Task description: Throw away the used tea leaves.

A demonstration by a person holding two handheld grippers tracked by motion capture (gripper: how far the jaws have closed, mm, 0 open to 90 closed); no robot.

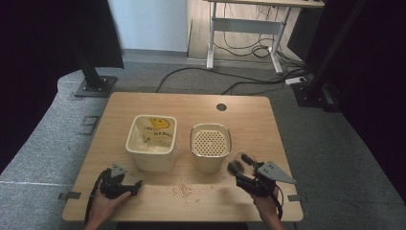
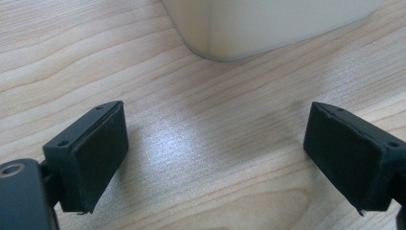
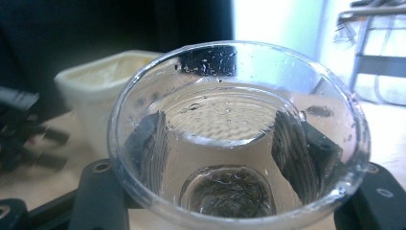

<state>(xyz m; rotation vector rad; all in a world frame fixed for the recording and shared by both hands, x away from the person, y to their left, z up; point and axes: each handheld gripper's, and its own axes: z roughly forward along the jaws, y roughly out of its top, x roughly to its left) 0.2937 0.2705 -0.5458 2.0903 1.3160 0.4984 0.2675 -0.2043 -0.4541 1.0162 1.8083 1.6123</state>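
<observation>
The right gripper (image 3: 230, 158) jaws clasp a clear cup (image 3: 234, 134) (contents unclear); the left gripper (image 2: 215, 158) jaws gape.

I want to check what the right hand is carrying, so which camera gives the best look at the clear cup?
The right gripper view: the clear cup sits close up between the right tongs, rim and wet walls plain. In the high view it is a small glint by the right hand. The left gripper view gives wood table and a cream tub's corner.
</observation>
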